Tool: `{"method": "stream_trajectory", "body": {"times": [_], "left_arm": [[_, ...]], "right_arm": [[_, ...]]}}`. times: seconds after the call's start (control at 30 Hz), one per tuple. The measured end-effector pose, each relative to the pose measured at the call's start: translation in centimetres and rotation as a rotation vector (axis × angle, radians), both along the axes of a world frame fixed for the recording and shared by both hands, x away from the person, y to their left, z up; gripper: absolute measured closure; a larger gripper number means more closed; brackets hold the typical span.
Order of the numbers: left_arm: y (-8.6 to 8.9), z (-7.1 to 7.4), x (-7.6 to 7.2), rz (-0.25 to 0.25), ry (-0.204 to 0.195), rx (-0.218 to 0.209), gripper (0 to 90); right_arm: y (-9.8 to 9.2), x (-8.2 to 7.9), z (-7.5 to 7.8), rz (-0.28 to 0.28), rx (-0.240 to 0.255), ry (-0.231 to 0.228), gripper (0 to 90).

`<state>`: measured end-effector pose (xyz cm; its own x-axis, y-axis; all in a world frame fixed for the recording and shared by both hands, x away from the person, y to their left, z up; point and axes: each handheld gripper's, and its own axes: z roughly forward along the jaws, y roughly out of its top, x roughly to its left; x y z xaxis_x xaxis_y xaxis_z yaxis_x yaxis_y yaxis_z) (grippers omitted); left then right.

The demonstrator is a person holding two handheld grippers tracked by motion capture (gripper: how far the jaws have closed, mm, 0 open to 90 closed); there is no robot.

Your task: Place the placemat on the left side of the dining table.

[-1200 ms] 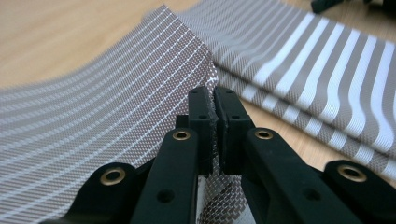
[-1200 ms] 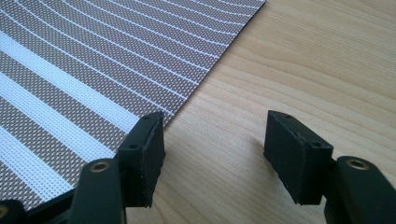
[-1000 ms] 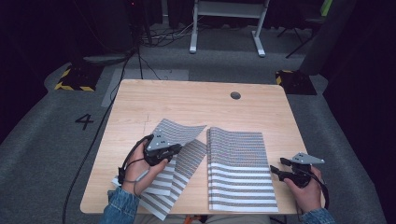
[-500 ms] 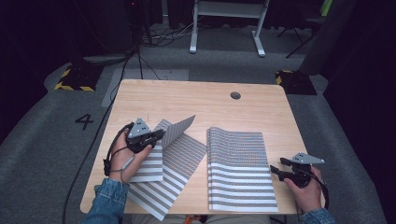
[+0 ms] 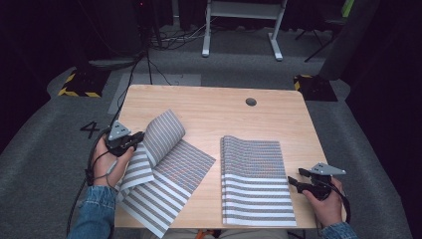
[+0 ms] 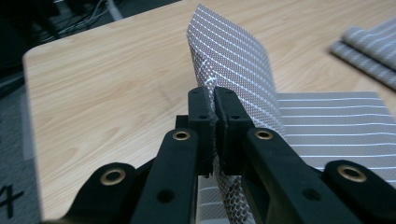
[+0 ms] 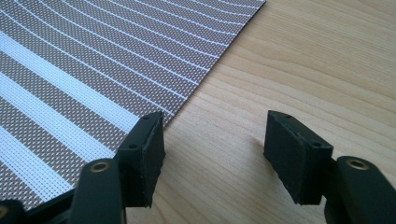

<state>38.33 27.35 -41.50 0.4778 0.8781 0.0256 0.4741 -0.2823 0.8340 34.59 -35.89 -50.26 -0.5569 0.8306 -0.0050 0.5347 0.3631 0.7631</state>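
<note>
A grey-and-white striped woven placemat (image 5: 164,174) lies at the table's front left, its far corner curled up off the wood. My left gripper (image 5: 133,140) is shut on that raised edge; in the left gripper view the mesh (image 6: 233,70) stands pinched between the jaws of the left gripper (image 6: 214,100). A stack of the same striped placemats (image 5: 256,179) lies flat at the front right. My right gripper (image 5: 294,178) rests just beside the stack's right edge, open and holding nothing; in the right gripper view the right gripper (image 7: 212,149) sits over bare wood next to the top mat (image 7: 93,79).
The light wooden table (image 5: 219,107) has a round cable hole (image 5: 251,101) near its far edge. A white frame stand (image 5: 241,25) and cables sit on the grey floor beyond. A "4" (image 5: 90,129) is marked on the floor at the left.
My left gripper has pulled the lifted placemat edge to the left and slightly away, and the mat has slid apart from the stack. The right gripper has stayed put.
</note>
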Motion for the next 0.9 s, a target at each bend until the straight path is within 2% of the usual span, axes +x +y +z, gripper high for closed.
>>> {"method": "stream_trajectory", "body": {"times": [0.13, 0.33, 0.37, 0.47, 0.53, 0.6, 0.73, 0.83, 0.87, 0.9], "left_arm": [[1.2, 0.1, 0.0, 0.038, -0.004, 0.0, 85.9], [3.6, 0.4, -0.5, 0.145, -0.033, 0.015, 81.7], [4.0, 0.5, -0.7, 0.174, -0.053, 0.009, 78.0], [4.9, 1.2, -1.4, 0.222, -0.087, 0.032, 66.9], [5.3, 1.7, -1.9, 0.257, -0.117, -0.004, 53.5], [5.3, 2.3, -2.5, 0.279, -0.145, -0.016, 46.1], [3.8, 3.0, -3.2, 0.246, -0.165, 0.015, 43.2], [1.5, 3.3, -3.9, 0.189, -0.192, 0.005, 42.0], [0.3, 3.3, -4.2, 0.15, -0.195, -0.001, 41.6], [-1.3, 3.1, -4.5, 0.091, -0.189, 0.003, 41.4]], "right_arm": [[0.0, 0.0, 0.0, 0.0, 0.0, 0.0, 38.1], [0.0, 0.0, 0.0, 0.0, 0.0, 0.0, 38.1], [0.0, 0.0, 0.0, 0.0, 0.0, 0.0, 38.1], [0.0, 0.0, 0.0, 0.0, 0.0, 0.0, 38.1], [0.0, 0.0, 0.0, 0.0, -0.001, 0.0, 38.1], [0.0, 0.0, 0.0, -0.001, -0.001, 0.0, 38.0], [0.0, 0.0, 0.0, -0.002, 0.0, 0.0, 38.0], [0.0, 0.0, 0.0, -0.003, 0.0, 0.0, 38.0], [0.0, 0.0, 0.0, -0.002, 0.0, 0.0, 38.0], [0.0, 0.0, 0.0, -0.003, 0.0, 0.0, 38.0]]}}
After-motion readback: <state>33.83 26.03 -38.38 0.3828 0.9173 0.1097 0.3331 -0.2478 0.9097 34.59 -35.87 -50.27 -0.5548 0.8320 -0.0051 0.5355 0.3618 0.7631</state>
